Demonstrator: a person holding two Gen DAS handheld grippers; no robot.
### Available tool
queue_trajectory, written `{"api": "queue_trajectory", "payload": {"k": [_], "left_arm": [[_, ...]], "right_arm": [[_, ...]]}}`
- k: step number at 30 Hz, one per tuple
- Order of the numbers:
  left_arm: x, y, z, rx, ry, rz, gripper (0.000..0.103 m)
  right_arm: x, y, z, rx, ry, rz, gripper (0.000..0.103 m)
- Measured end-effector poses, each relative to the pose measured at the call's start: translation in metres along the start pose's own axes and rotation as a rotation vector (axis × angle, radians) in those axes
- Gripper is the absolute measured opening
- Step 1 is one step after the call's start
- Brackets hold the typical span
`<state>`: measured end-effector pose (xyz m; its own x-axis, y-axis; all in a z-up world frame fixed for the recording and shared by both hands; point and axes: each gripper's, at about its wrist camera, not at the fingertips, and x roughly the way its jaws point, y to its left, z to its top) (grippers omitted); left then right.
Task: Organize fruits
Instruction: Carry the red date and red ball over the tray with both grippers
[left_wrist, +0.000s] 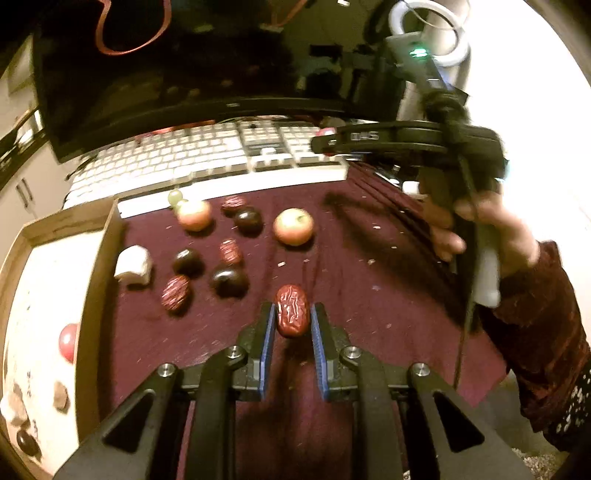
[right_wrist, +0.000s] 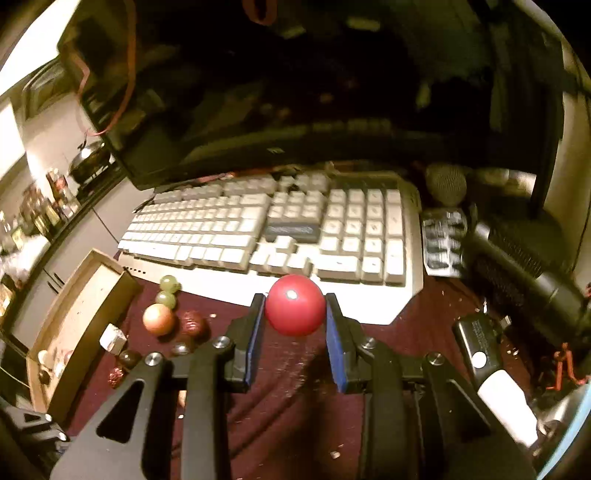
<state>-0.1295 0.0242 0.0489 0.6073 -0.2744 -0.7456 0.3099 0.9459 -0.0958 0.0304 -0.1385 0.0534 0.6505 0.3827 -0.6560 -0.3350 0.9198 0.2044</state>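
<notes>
Black linkage arms fill the foot of each wrist view, and between their blue pads a fruit is clamped in each case. A wrinkled red date (left_wrist: 292, 310) is pinched by the left gripper (left_wrist: 293, 314), the jaws drawn almost fully together, with the date's long axis running along the fingers and away from the camera. A smooth red ball fruit (right_wrist: 295, 304) is gripped by the right gripper (right_wrist: 295, 310), the jaws set wider to suit its girth; it is seen against the keyboard (right_wrist: 280, 229). Both fruits appear to be held clear of the maroon cloth (left_wrist: 369, 280). The box (left_wrist: 92, 295) lies at the left edge of both views, its near wall just beside the loose fruit; a red ball and some darker pieces are already seen inside it. On the cloth are left two apples (left_wrist: 293, 226), dark round fruits (left_wrist: 229, 281), more dates (left_wrist: 176, 293), green grapes (right_wrist: 170, 284) and a pale block (left_wrist: 133, 265). The coming move is judged to turn on this: the box lies to the left of both grippers, and the left one is the nearer. The right gripper, seen in the left view with a hand (left_wrist: 487, 229) on its handle, is well apart on the far side and would have to be carried across the loose fruit.
</notes>
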Motion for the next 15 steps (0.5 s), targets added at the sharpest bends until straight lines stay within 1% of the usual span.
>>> {"api": "queue_trajectory", "payload": {"k": [2, 5, 11, 13, 15], "left_arm": [[0.000, 0.010, -0.002, -0.030, -0.001, 0.015, 0.018], [-0.013, 0.022, -0.005, -0.057, -0.032, 0.040, 0.018], [-0.043, 0.049, -0.009, -0.124, -0.107, 0.115, 0.018], [-0.055, 0.062, -0.014, -0.155, -0.125, 0.160, 0.018], [-0.068, 0.074, -0.019, -0.180, -0.145, 0.187, 0.018]], "right_arm": [[-0.008, 0.014, -0.005, -0.025, -0.009, 0.000, 0.033], [-0.017, 0.041, -0.018, -0.081, 0.014, 0.008, 0.033], [-0.024, 0.095, -0.042, -0.163, 0.050, 0.078, 0.033], [-0.024, 0.113, -0.048, -0.185, 0.058, 0.099, 0.033], [-0.024, 0.132, -0.051, -0.205, 0.065, 0.122, 0.033]]}}
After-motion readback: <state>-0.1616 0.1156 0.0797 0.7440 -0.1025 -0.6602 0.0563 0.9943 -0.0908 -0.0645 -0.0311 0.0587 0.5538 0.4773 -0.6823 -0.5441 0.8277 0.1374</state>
